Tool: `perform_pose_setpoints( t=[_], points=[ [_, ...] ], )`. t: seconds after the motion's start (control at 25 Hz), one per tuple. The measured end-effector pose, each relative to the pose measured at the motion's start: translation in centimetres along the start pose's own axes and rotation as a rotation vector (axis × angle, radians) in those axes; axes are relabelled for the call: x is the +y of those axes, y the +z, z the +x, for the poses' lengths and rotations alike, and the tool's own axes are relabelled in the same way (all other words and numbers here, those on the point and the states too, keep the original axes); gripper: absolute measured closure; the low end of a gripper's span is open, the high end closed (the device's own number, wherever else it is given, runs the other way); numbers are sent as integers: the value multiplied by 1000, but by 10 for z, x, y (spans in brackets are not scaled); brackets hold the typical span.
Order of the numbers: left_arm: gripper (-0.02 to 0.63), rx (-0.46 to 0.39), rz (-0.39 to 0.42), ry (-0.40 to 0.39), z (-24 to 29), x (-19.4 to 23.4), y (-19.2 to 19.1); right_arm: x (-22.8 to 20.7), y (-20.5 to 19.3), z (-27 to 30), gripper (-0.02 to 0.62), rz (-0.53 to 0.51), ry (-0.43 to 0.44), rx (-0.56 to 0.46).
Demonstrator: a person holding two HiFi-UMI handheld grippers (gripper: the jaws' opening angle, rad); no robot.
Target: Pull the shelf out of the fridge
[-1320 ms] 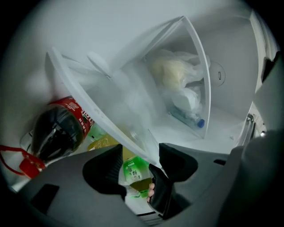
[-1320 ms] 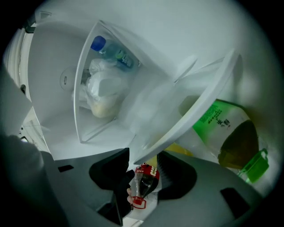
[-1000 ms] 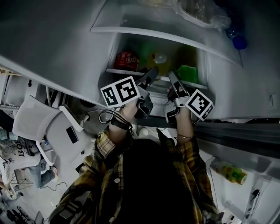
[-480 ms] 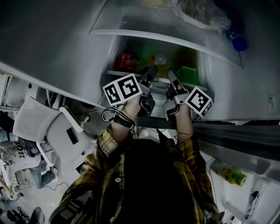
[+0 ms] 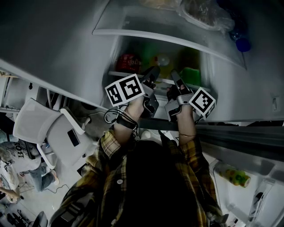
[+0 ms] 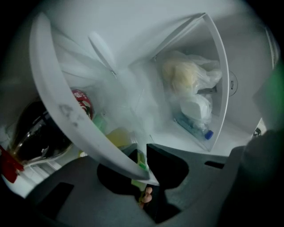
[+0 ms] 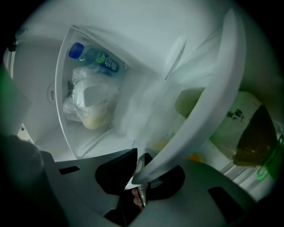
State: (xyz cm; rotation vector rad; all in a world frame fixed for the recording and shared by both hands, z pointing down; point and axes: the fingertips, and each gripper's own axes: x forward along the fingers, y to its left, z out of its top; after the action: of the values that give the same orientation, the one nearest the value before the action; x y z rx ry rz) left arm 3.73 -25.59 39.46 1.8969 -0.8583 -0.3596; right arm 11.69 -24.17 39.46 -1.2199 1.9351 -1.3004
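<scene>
2 jaw pairs closing, my left gripper (image 6: 144, 155) and right gripper (image 7: 140, 170) each on the shelf (image 6: 66, 111), white curved front rim between them, pads seemingly touching, clear misted pane, inside the fridge (image 5: 248, 93).

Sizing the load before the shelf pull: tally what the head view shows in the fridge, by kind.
Bottles: 3 (blue-capped bottle, yellow-green bottle, door bottle)
Plastic bag: 1
Red package: 1
Green item: 1
Total: 6
</scene>
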Motion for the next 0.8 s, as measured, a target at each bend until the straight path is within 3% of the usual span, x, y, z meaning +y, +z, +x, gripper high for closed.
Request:
perform_pose_setpoints(
  t=[0.8],
  points=[
    [534, 9, -1, -9, -11, -3, -6, 5, -8, -10, 531, 7, 7, -1]
  ],
)
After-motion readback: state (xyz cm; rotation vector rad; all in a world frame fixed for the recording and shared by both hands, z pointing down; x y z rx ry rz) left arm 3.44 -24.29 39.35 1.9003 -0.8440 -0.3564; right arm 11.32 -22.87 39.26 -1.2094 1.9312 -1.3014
